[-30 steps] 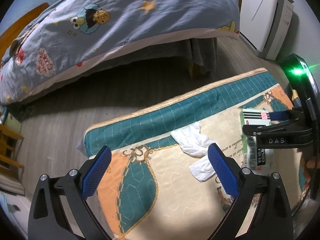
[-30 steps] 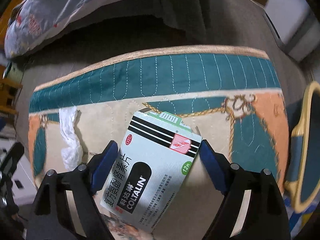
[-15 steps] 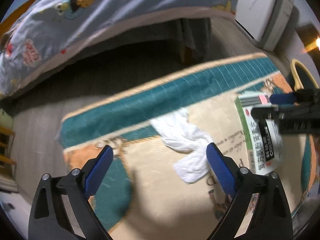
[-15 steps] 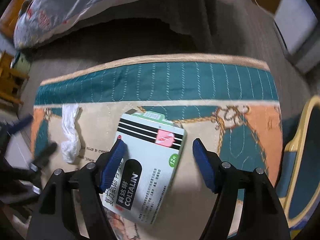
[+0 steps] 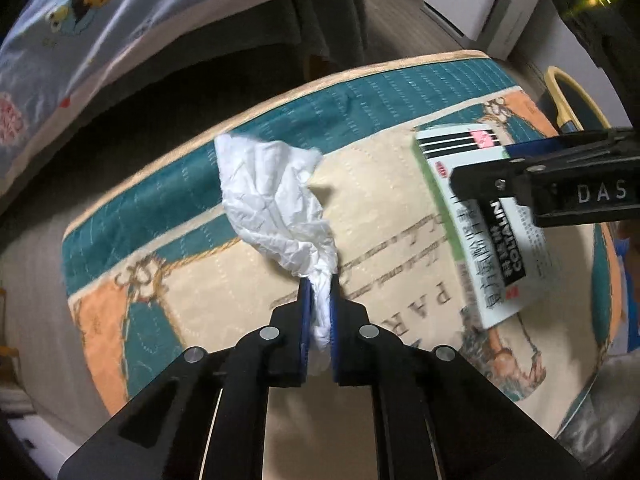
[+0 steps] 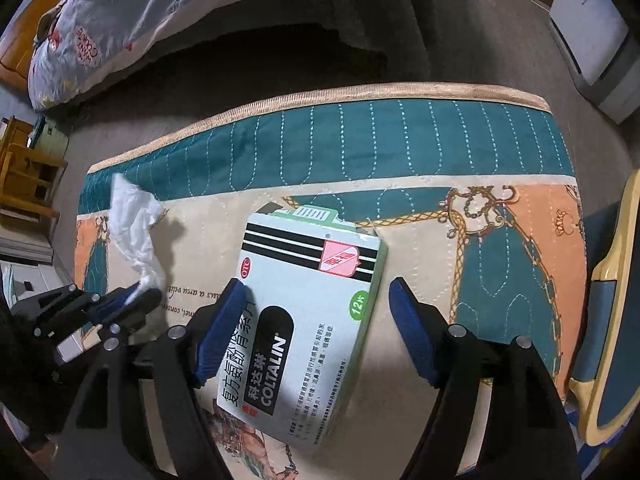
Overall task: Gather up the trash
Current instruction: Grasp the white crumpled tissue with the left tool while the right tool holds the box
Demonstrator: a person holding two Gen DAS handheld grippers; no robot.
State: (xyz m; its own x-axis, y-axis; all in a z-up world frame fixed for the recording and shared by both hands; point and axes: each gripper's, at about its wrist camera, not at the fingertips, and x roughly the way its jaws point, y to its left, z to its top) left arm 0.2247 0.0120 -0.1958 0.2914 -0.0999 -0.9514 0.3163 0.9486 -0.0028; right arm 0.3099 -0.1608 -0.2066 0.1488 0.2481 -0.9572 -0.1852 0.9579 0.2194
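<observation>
From the left wrist, the left gripper [image 5: 319,300] is pinched tight on the near end of the tissue [image 5: 276,204]; the rest of the paper fans out ahead of the fingers and looks lifted off the rug [image 5: 168,184]. Off to the right lies the box [image 5: 480,220], with the right gripper [image 5: 532,168] reaching in over it from the side. I'd say the tissue pickup is the step in hand on this side, and what comes next is carrying it to wherever the trash goes; no bin is plainly identifiable here.

From the right wrist, the right gripper [image 6: 320,312] stands wide apart and holds nothing. The box [image 6: 304,320] lies flat on the rug [image 6: 400,140] between its fingers, the left finger [image 6: 220,328] touching or nearly touching the box's edge, the right one well clear. To take it, the fingers need to close across its width. The tissue [image 6: 134,236] and left gripper [image 6: 132,304] show at the far left.
</observation>
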